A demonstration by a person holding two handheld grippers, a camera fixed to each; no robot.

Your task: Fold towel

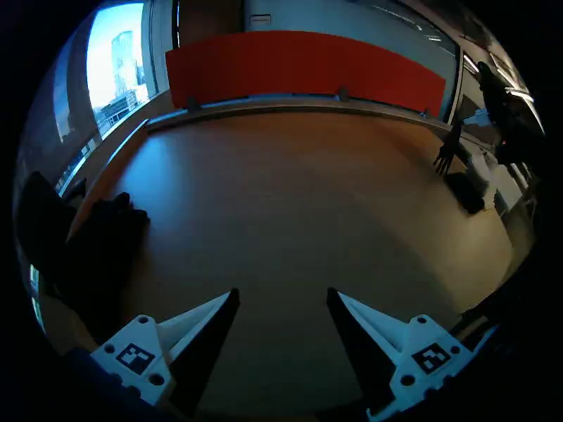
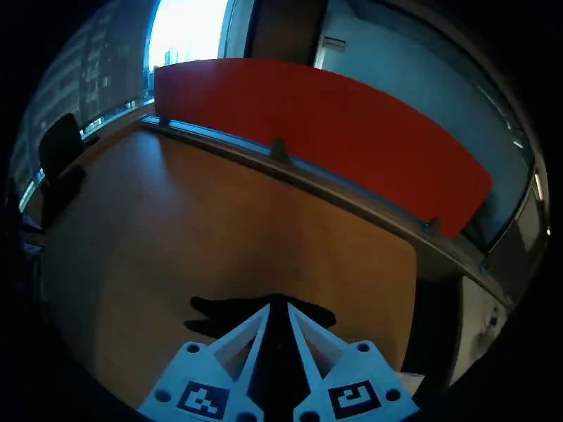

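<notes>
At the tips of the right gripper (image 2: 279, 307), on the near part of the table (image 2: 211, 232), lies a dark flat patch I take for the towel (image 2: 211, 318), its long axis running left to right. That gripper's fingers are drawn almost together; whether they pinch cloth is unclear. Over wood, the left gripper (image 1: 281, 292) hangs spread wide, so the right is nearer.

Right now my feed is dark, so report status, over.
Left tool open over brown wooden table. Right tool nearly closed at flat black shape, maybe towel. Dark bundle at table's edge.
</notes>
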